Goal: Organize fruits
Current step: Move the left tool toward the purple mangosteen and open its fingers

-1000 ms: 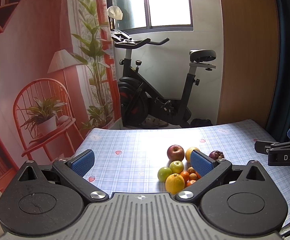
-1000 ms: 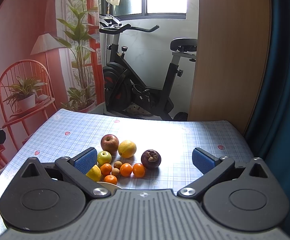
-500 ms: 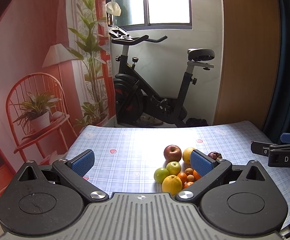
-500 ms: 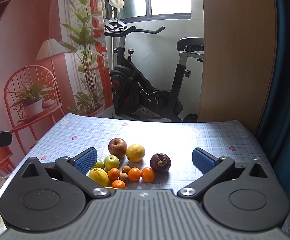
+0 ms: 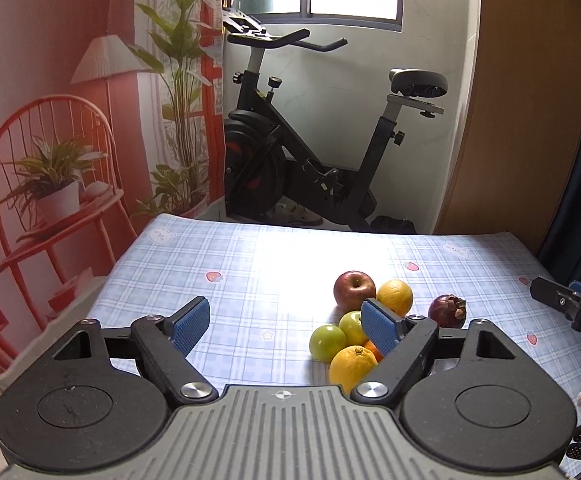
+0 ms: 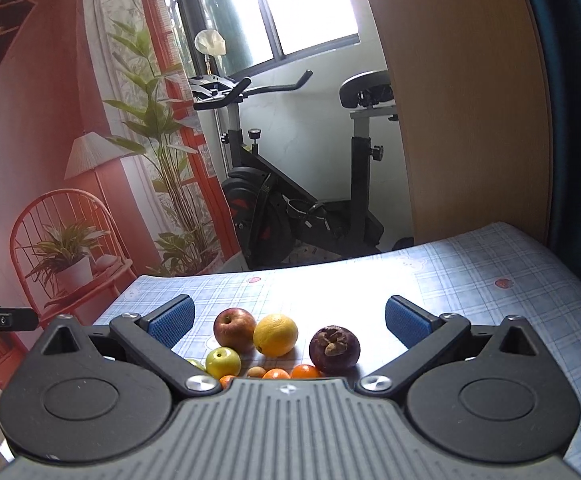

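Observation:
A cluster of fruit lies on the blue checked tablecloth (image 5: 250, 280): a red apple (image 5: 353, 290), an orange (image 5: 395, 297), two green apples (image 5: 327, 342), a yellow citrus (image 5: 352, 367) and a dark mangosteen (image 5: 446, 311). In the right wrist view the red apple (image 6: 234, 329), orange (image 6: 275, 334), mangosteen (image 6: 334, 349), a green apple (image 6: 222, 362) and small tangerines (image 6: 305, 371) lie just ahead. My left gripper (image 5: 286, 326) is open and empty, left of the cluster. My right gripper (image 6: 288, 322) is open and empty above the fruit.
An exercise bike (image 5: 310, 168) stands beyond the table's far edge. A wooden panel (image 5: 530, 100) and dark curtain (image 6: 570, 100) are at the right. The right gripper's tip (image 5: 570, 306) shows at the left view's right edge.
Both grippers moved closer to the fruit and stayed open. The right wrist view tilted and the fruit slid nearer its body. No fruit moved.

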`<state>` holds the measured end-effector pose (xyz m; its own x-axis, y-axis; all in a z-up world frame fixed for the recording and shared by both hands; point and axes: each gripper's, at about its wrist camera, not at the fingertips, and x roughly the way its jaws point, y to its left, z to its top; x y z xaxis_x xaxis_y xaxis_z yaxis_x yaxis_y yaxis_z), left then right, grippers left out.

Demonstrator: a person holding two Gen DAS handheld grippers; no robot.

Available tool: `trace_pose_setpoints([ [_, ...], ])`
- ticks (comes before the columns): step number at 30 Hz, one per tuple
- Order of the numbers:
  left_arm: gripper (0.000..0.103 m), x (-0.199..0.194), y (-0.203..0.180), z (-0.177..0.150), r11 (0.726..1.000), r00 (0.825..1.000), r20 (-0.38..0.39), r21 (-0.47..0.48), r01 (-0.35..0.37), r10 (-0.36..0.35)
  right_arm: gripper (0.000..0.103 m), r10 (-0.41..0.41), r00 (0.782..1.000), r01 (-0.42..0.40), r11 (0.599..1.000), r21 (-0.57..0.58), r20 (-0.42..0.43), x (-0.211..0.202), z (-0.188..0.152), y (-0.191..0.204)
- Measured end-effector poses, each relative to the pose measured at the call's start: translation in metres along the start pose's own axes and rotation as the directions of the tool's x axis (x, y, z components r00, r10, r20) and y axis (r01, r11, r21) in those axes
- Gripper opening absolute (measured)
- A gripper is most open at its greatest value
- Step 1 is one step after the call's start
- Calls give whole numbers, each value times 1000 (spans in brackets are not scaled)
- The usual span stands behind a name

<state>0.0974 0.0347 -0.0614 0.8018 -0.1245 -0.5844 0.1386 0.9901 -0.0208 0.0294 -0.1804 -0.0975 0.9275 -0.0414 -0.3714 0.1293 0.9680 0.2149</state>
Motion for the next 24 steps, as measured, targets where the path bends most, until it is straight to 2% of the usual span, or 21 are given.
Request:
trace_pose_setpoints([
  [5, 80, 33, 1, 1, 1000, 999, -47, -8, -9, 8, 103, -16, 999, 15, 1000, -20, -41, 23, -15, -16],
  [8, 80, 55, -2, 1, 1000, 997, -72, -5, 27, -28, 103, -16, 997, 12, 998, -62, -74, 38, -22, -25],
  [11, 80, 76, -6, 1, 997, 991, -104, -25, 78, -80, 103, 2, 998, -12, 990, -141, -70, 49, -31, -30],
  [13, 74, 90, -9, -1, 995, 987, -124, -31, 95, -98, 103, 2, 999, -9, 985, -172, -44, 55, -38, -35],
  [15, 69, 100, -13, -1, 995, 989, -116, -24, 95, -97, 103, 11, 997, -22, 989, -148, -73, 67, -42, -46],
  [17, 67, 100, -18, 0, 995, 993, -60, -32, 98, -100, 100, 26, 994, -39, 991, -130, -102, 77, -46, -57],
  [20, 67, 104, -26, 6, 989, 989, 7, -22, 147, -147, 99, 23, 995, -35, 991, -129, -93, 86, -51, -70],
  [24, 67, 123, -39, 11, 983, 983, -14, -12, 183, -183, 100, 35, 993, -49, 991, -125, -112, 99, -56, -80],
])
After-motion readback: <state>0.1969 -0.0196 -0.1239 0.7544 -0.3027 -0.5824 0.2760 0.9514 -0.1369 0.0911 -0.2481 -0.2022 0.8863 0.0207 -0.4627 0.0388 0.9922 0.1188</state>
